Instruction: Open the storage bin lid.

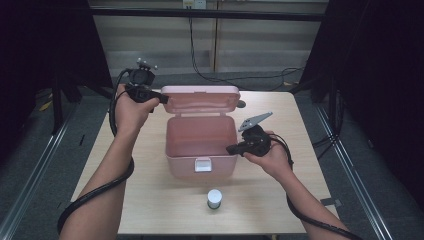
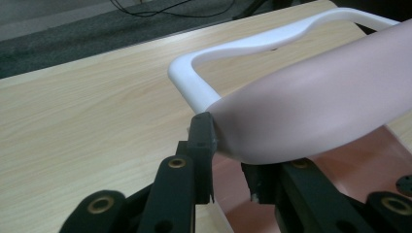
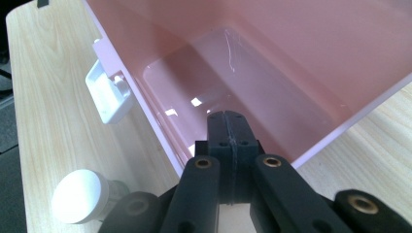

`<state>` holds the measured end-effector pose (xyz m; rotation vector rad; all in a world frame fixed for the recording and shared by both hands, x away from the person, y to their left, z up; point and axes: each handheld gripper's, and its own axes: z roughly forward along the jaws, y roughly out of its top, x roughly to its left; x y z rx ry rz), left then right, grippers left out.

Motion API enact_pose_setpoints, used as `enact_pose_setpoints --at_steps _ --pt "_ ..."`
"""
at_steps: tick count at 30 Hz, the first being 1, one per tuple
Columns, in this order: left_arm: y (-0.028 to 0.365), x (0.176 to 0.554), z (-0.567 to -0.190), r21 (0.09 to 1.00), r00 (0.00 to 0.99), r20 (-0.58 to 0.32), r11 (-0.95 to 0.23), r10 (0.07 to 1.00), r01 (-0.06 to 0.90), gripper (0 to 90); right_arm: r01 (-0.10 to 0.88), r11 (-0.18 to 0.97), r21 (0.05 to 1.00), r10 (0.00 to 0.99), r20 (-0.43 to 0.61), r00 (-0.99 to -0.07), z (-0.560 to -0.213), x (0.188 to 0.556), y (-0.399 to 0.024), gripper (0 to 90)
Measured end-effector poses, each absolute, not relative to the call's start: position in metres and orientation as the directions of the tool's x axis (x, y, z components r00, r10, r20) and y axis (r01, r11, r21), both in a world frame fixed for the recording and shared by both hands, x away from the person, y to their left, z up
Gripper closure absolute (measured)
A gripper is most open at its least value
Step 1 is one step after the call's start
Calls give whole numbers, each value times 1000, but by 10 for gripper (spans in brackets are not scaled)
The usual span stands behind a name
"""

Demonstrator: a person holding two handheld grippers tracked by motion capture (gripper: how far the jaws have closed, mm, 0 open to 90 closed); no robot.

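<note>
A pink box (image 1: 186,168) stands open in the middle of the table, its lid (image 1: 200,98) tipped up at the back. My left gripper (image 1: 161,98) is shut on the lid's left edge. In the left gripper view the pink lid (image 2: 316,107) sits between the jaws of that gripper (image 2: 228,162), with the lid's white handle (image 2: 233,48) beyond it. My right gripper (image 1: 230,149) is at the box's right wall. Its jaws (image 3: 228,119) are pressed together with nothing between them, and their tip reaches over the rim into the bare pink inside (image 3: 272,63).
A small white-capped bottle (image 1: 214,198) stands on the wooden table (image 1: 145,200) in front of the box, also seen as a white cap (image 3: 80,196) at the lower left. A white latch (image 3: 108,92) hangs on the box's front wall. Cables trail from both grippers.
</note>
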<state>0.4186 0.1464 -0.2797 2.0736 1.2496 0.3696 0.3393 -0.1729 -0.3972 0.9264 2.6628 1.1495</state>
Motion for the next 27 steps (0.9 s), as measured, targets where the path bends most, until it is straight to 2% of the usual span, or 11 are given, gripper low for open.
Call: enact_pose_setpoints --at_steps 4,27 --pt "144 422 -278 671 482 -93 -303 871 676 772 479 543 690 562 124 -818 -398 339 -171 900" --pt "138 443 -270 632 440 -99 -285 893 721 811 475 544 691 534 152 -832 -402 339 -170 900"
